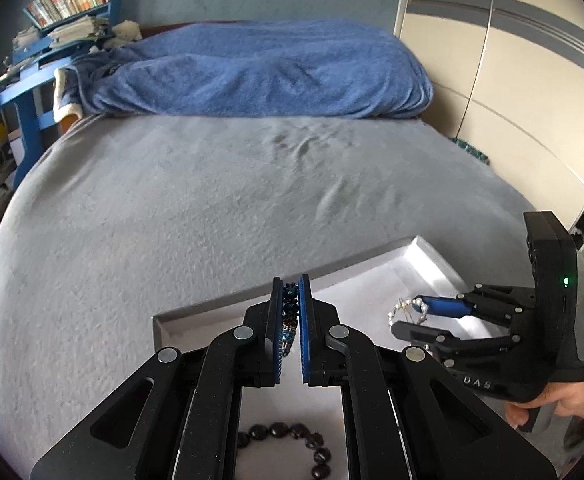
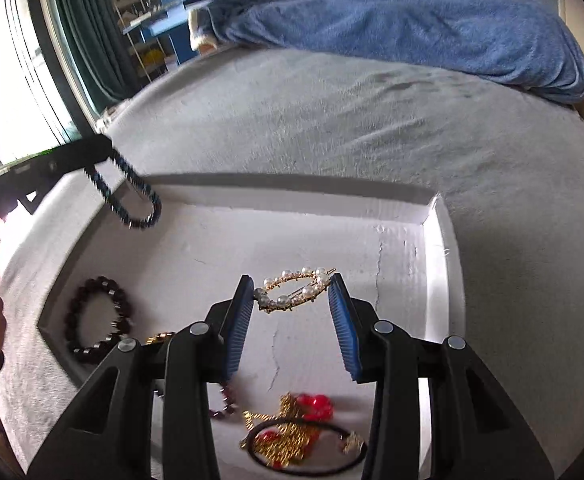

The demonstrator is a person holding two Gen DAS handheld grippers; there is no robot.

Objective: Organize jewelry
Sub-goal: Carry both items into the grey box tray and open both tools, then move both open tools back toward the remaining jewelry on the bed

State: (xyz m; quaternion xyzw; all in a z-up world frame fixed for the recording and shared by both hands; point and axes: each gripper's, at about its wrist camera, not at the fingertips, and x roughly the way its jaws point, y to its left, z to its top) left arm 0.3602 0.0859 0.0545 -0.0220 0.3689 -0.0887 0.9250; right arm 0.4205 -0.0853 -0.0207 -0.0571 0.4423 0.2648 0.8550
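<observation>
While left claw (image 1: 291, 320) pinches blue beaded bracelet (image 2: 132, 196) | right claw (image 2: 292, 312) apparently holds oval pearl clip (image 2: 292, 290)

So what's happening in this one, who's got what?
A person with a gripper in each hand sorts jewelry in a white tray on a grey bed. The left gripper is shut on a blue beaded bracelet, held above the tray. The right gripper holds a pearl hair clip between its fingers. A dark beaded bracelet and a red-and-gold piece lie in the tray.
</observation>
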